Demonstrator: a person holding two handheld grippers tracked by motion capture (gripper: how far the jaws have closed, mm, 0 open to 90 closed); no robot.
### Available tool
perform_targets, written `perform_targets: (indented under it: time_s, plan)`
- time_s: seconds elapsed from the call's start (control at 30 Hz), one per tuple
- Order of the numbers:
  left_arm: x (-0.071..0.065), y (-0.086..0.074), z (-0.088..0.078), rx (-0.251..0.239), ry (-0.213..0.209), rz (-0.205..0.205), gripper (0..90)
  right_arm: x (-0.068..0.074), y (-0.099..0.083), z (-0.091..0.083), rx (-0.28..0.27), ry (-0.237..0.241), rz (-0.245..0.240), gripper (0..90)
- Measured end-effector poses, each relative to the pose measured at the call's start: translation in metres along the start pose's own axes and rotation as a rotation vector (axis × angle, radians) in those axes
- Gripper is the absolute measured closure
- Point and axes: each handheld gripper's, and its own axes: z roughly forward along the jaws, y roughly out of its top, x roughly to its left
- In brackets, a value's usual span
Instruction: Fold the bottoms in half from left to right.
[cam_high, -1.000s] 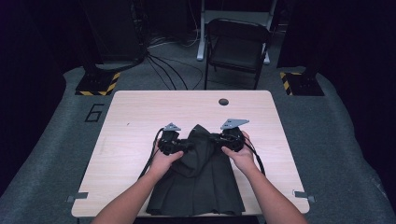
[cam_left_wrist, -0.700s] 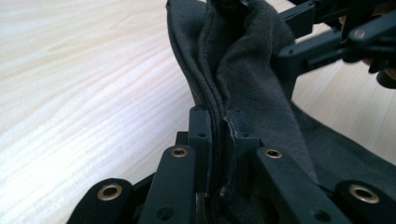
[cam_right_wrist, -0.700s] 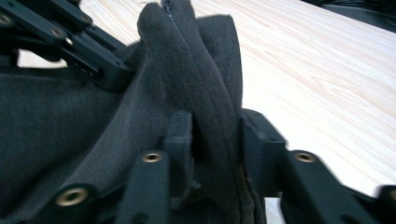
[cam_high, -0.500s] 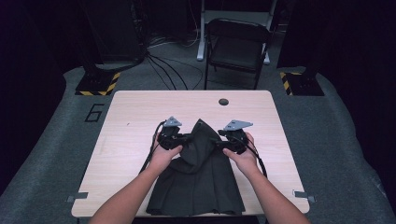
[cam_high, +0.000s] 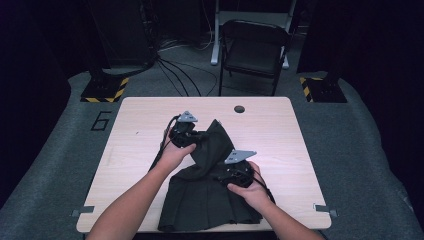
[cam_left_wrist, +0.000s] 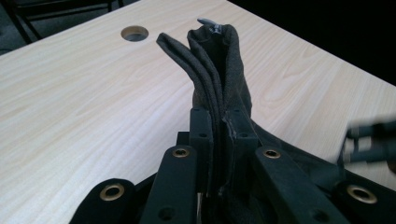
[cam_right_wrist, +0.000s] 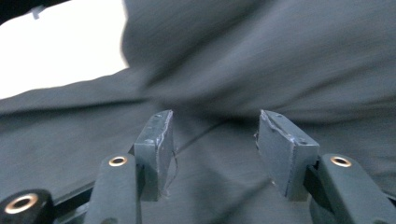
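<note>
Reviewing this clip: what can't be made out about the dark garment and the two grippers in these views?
- High view: the left gripper fingertips, buried in the dark garment and behind the hand.
- Right gripper view: blurred cloth; whether the open right gripper touches it is unclear.
- Left gripper view: the garment's lower part, cut off by the edge.

Dark recording lab: floor cables (cam_high: 175, 75), hazard-taped stand bases (cam_high: 105, 90), folding chair (cam_high: 255, 47).

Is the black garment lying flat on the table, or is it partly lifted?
Partly lifted: the left gripper pinches the black garment into a raised bunch, while its lower part rests on the table.
</note>
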Motion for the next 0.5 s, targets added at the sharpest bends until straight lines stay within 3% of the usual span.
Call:
perform_targets:
  time_s: [0.07, 0.23, 0.3, 0.4, 0.5]
  plan:
    - [0.003, 0.003, -0.002, 0.002, -0.002, -0.002, 83.3, 0.008, -0.001, 0.009, 0.03, 0.025, -0.062, 49.2]
    - [0.009, 0.009, -0.012, -0.029, -0.007, -0.019, 83.4, 0.016, -0.007, 0.035, 0.128, 0.03, -0.094, 49.4]
    - [0.014, 0.011, -0.019, -0.054, -0.012, -0.036, 83.4, 0.016, -0.009, 0.043, 0.156, 0.03, -0.067, 48.7]
    - [0.015, 0.014, -0.024, -0.068, -0.017, -0.041, 83.4, 0.014, -0.01, 0.046, 0.154, 0.021, -0.052, 48.7]
    - [0.014, 0.019, -0.029, -0.078, -0.02, -0.024, 83.5, 0.014, -0.009, 0.049, 0.158, 0.007, -0.053, 48.7]
